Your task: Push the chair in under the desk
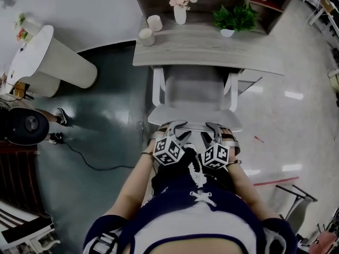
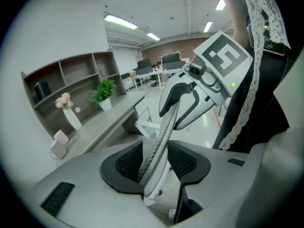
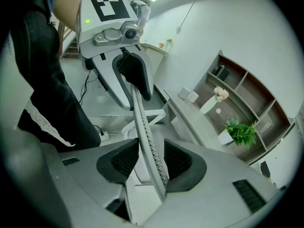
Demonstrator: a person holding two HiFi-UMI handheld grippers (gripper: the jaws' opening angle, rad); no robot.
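A white-framed chair with a grey seat faces the grey wooden desk, its front just under the desk's edge. The thin mesh backrest is nearest me. My left gripper is shut on the left part of the backrest's top edge, my right gripper on the right part. In the left gripper view the backrest stands between the dark pads of the left gripper, with the right gripper clamped further along. The right gripper view mirrors this: backrest, right gripper, left gripper.
On the desk stand a vase of pink flowers, a potted plant and two pale cylinders, with a shelf unit behind. A white rounded counter is at left. A black round device and its cable lie on the floor.
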